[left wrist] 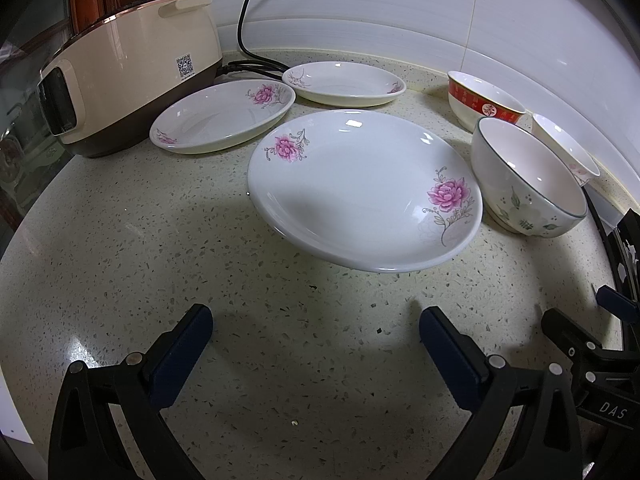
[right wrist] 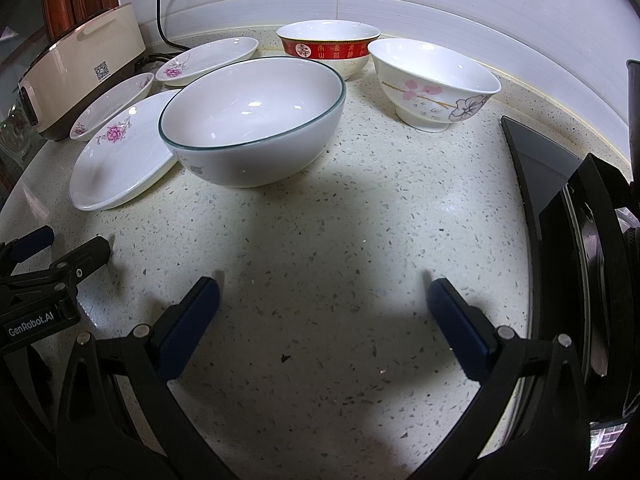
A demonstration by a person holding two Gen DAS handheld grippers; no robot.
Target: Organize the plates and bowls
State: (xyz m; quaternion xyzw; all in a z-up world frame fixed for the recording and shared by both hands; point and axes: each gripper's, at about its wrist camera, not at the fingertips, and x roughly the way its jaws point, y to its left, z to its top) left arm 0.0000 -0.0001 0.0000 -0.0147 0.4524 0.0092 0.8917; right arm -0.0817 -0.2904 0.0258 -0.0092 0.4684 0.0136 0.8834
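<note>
Three white plates with pink flowers lie on the speckled counter: a near one [left wrist: 360, 192] [right wrist: 120, 156], a left one [left wrist: 224, 118] [right wrist: 110, 106] and a far one [left wrist: 344, 82] [right wrist: 208, 58]. Three bowls stand to the right: green-rimmed [left wrist: 524, 184] [right wrist: 252, 120], red-banded [left wrist: 484, 100] [right wrist: 328, 46], pink-flowered [left wrist: 568, 148] [right wrist: 434, 84]. My left gripper [left wrist: 316, 320] is open and empty, short of the near plate. My right gripper [right wrist: 322, 292] is open and empty, short of the green-rimmed bowl.
A beige cooker [left wrist: 124, 76] [right wrist: 76, 80] with a black cord [left wrist: 248, 20] stands at the back left, touching the left plate. A black stove edge [right wrist: 560, 184] lies at the right. White tiled wall [left wrist: 400, 8] closes the back.
</note>
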